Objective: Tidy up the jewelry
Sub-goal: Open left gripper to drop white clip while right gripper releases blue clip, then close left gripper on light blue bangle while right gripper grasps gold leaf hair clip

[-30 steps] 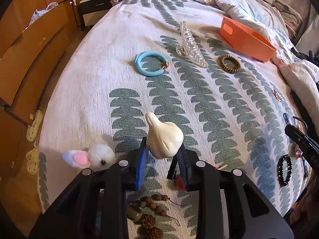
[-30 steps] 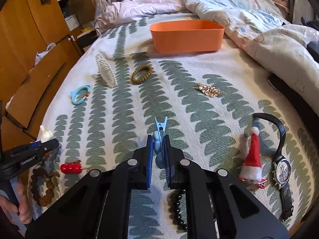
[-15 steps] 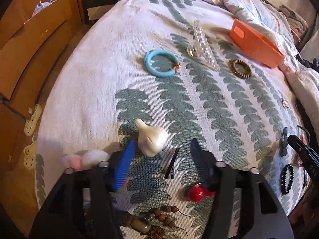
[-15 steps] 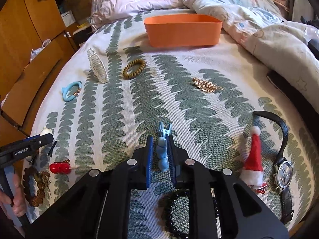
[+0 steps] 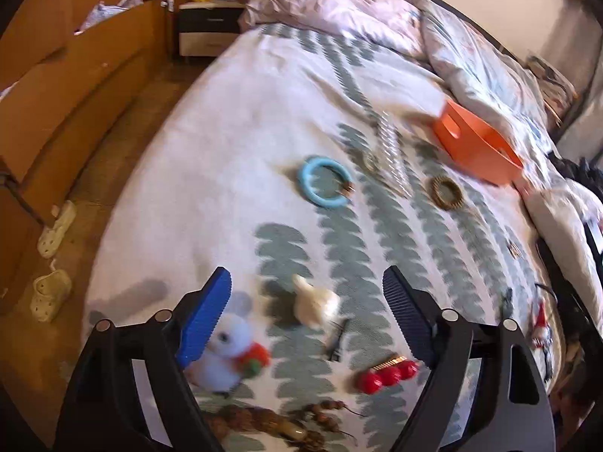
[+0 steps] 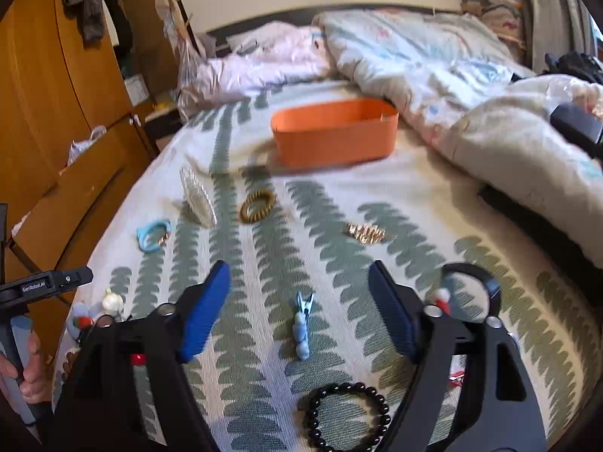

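My left gripper (image 5: 307,290) hangs over the bedspread with its jaws still opening; the cream goose-shaped clip (image 5: 316,301) lies free on the cloth between them, touched by neither pad. A white plush rabbit clip (image 5: 230,342), a red berry clip (image 5: 388,371) and a brown bead string (image 5: 264,422) lie around it. My right gripper (image 6: 299,293) is also opening, and the blue bead clip (image 6: 302,326) lies loose between its fingers. A black bead bracelet (image 6: 346,418) sits just below. The orange bin (image 6: 333,132) stands at the far side.
A blue bangle (image 5: 326,182), a clear claw clip (image 5: 392,158), a tan coil hair tie (image 6: 258,205) and a gold brooch (image 6: 365,232) lie mid-bed. A black watch (image 6: 490,282) and santa-hat clip sit right. Rumpled duvet (image 6: 452,75) behind, wooden wardrobe (image 6: 45,75) left.
Both grippers went from shut to wide open and lifted. The left let go of the cream goose clip, the right let go of the blue bead clip; both clips now lie on the bedspread.
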The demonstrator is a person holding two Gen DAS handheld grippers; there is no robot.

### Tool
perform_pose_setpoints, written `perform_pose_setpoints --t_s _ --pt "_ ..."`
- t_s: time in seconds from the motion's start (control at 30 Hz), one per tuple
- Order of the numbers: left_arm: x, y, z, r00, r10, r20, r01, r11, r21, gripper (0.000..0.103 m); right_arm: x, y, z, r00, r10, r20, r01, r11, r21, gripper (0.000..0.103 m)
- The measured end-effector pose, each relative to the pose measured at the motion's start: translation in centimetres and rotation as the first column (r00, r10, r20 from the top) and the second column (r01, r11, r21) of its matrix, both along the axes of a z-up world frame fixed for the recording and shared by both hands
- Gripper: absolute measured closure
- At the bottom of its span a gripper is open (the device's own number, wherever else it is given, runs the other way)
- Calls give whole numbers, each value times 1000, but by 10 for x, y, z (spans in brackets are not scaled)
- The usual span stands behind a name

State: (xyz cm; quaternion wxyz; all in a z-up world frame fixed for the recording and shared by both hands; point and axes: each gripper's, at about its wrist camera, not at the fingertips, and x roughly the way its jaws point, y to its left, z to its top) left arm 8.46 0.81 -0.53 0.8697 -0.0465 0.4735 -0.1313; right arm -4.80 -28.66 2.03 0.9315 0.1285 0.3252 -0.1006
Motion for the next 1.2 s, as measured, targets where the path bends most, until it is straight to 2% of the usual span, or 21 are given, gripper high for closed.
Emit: perform_pose_setpoints --t_s 0.17,0.37,0.47,0.7,0.83,0.97,1.2 --pt "7 6 0 999 44 21 -44 998 37 21 5 3 -6 999 13 -34 -13 1000 -11 16" --pt "6 5 -2 999 43 34 -45 996 78 21 3 10 -1 997 53 -54 -60 990 -129 16" --pt "5 6 -1 998 43 38 -46 996 76 21 -3 -8 5 999 14 -40 -21 986 -165 16" --pt "5 7 1 999 30 35 -32 999 43 21 -10 -73 3 994 -101 -38 99 994 -45 16" --pt "6 6 1 999 25 29 -27 999 42 21 -3 -84 -1 992 -109 -68 107 994 -29 16" --pt "19 1 6 1000 8 12 -9 999 45 21 19 -80 -7 990 -69 -120 66 997 -28 16" --pt "62 -13 18 1000 6 5 -6 992 127 21 74 -57 -24 972 29 -234 -60 991 -123 16"
